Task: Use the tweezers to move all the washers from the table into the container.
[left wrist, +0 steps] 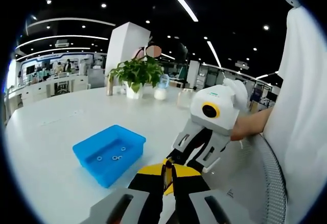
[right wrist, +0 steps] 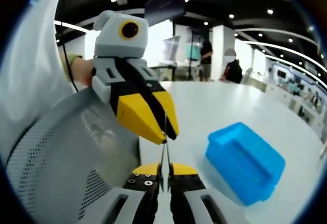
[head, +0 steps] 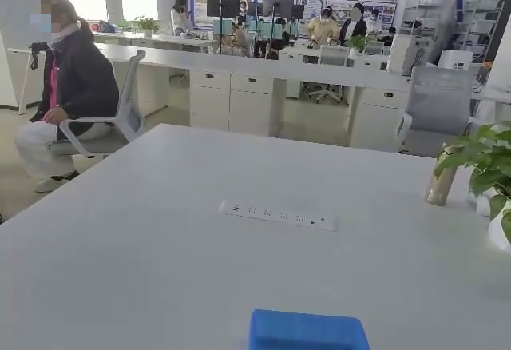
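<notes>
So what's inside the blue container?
In the left gripper view, at least three small washers lie on the floor of the blue container. Its near wall hides the strip of floor just behind it, so more could sit there.

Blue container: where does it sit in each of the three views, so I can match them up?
Head view: blue container at bottom centre, cut by the lower edge.
Left gripper view: left of centre, with washers inside.
Right gripper view: right of centre.
Shared landmark: the white table it rests on.
</notes>
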`<state>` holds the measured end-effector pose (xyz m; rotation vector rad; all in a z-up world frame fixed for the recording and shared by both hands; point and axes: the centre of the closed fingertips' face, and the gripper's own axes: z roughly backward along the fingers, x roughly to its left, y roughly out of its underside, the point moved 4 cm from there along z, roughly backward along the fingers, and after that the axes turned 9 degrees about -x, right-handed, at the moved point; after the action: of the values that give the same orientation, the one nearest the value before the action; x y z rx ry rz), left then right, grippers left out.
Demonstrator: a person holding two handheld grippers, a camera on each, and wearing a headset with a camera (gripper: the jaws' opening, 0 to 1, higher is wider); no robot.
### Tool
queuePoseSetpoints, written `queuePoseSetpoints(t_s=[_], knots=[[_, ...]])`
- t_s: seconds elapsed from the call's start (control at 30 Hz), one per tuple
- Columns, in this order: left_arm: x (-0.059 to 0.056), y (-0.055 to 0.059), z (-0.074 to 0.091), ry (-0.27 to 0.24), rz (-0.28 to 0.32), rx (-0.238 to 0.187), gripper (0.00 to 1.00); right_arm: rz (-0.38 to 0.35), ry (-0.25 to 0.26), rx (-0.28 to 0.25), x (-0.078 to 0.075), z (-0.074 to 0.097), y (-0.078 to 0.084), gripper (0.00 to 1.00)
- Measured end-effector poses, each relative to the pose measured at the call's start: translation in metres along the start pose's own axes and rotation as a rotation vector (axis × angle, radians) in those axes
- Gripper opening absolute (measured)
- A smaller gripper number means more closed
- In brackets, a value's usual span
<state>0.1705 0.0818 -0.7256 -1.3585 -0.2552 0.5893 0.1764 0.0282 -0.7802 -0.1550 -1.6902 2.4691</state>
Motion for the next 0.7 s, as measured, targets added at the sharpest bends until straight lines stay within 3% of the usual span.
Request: queuePoseSetpoints(t_s=[0.37,0.6,0.7], knots=[[-0.002,0.004,-0.001,0.009,-0.037,0.025,0.01,-0.043,-0.028,-0.005,-0.001,0.003,0.006,0.03],[-0.010,0.010,-0.002,0.062,-0.050,0.061,0.00,-0.014,-0.170,0.014,0.008,0.006,0.010,0.02],[-0.012,0.011,-0.003,0.077,-0.055,0.067,0.00,0.002,-0.203,0.024,0.007,0.009,0.012,0.02]])
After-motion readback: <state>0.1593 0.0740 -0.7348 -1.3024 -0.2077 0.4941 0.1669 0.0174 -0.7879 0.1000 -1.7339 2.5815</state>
